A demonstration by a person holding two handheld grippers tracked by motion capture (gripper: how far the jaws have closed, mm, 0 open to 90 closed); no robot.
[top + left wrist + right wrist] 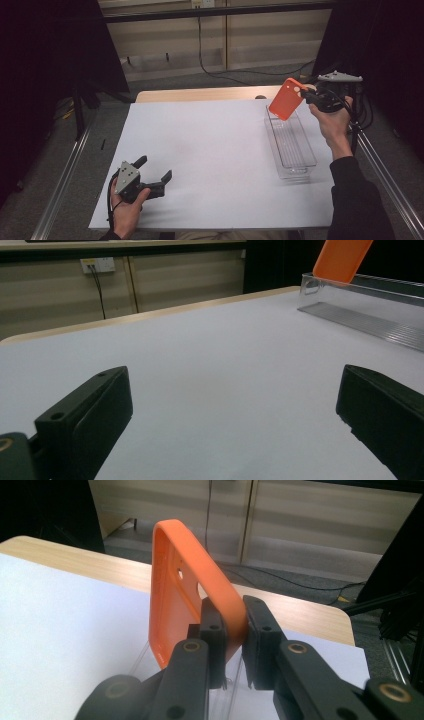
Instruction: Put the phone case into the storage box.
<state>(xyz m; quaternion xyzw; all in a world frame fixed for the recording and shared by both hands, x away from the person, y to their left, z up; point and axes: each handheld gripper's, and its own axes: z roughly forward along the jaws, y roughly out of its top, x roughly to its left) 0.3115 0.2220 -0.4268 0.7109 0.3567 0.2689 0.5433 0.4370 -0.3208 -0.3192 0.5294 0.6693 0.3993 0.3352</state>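
Note:
An orange phone case (286,98) hangs tilted in the air over the far end of a clear plastic tray (294,150). My right gripper (306,95) is shut on the case's upper edge, held up at the table's far right. In the right gripper view the case (172,595) stands edge-on with its rim pinched between the two black pads (212,625). My left gripper (156,170) rests low at the near left of the white sheet, jaws wide open with nothing between them. From the left gripper view the case's lower corner (342,257) shows above the tray (370,305).
A large white sheet (210,155) covers most of the wooden table (200,94). The long tray lies along the sheet's right side. Metal rails (60,185) run down both sides of the table. Cabinets and a hanging cable (200,45) stand beyond the far edge.

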